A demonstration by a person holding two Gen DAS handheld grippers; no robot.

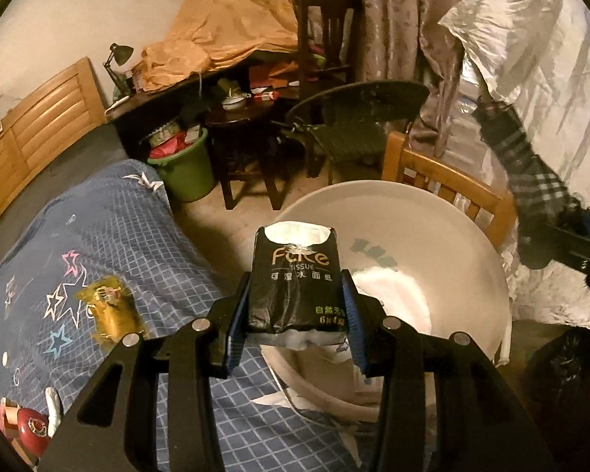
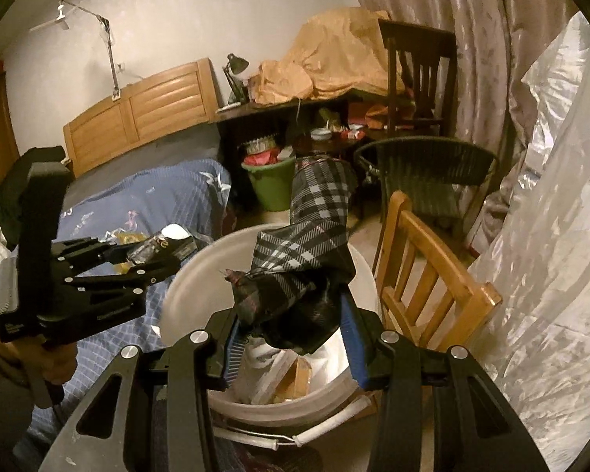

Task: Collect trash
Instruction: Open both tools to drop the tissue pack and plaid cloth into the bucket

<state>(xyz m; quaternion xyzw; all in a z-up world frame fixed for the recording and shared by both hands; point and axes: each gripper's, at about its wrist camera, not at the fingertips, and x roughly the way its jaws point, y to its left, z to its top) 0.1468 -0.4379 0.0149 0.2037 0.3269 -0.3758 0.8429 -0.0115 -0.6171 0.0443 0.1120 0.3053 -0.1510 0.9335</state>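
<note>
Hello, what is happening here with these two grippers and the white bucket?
A person is collecting trash with a gripper in each hand. The left gripper is shut on a black tissue pack, torn open at the top, and holds it over the rim of the white bucket. The right gripper is shut on a folded plaid umbrella above the same bucket, which already has paper scraps inside. Neither thing is released yet.

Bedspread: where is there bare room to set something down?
Bare bedspread lies between the yellow wrapper and the green bucket. It is crowded near the red tin and at the white bucket edge.
</note>
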